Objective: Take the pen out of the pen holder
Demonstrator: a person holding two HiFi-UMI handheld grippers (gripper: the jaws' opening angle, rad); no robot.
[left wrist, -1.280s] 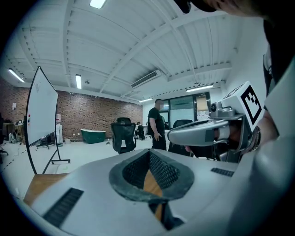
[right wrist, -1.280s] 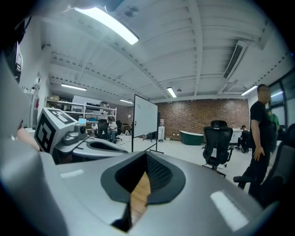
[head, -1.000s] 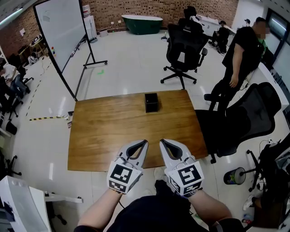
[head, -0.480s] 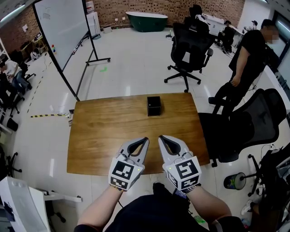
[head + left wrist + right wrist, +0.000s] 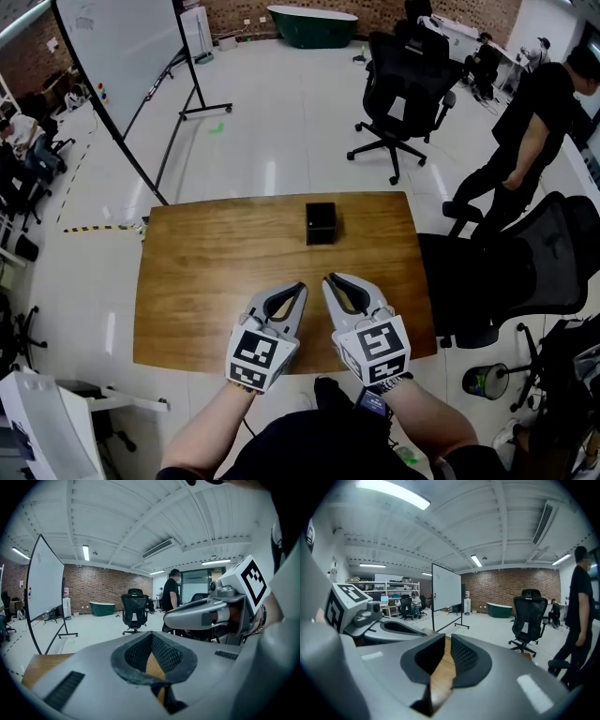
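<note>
The black square pen holder (image 5: 320,223) stands at the far middle of the wooden table (image 5: 197,272); no pen can be made out in it from here. Both grippers hover side by side over the table's near edge, well short of the holder. My left gripper (image 5: 298,288) (image 5: 151,634) has its jaws together with nothing in them. My right gripper (image 5: 330,279) (image 5: 445,637) shows a narrow gap with only the table's wood behind it; its jaws have just been opening, and nothing is between them.
A black office chair (image 5: 511,272) sits against the table's right side, another (image 5: 408,89) stands beyond the far edge. A person in black (image 5: 534,131) stands at the right. A whiteboard on a stand (image 5: 122,66) is at the far left.
Both grippers have moved forward from before the table to above its near edge. The right jaws have parted slightly. The person at right has shifted further right.
</note>
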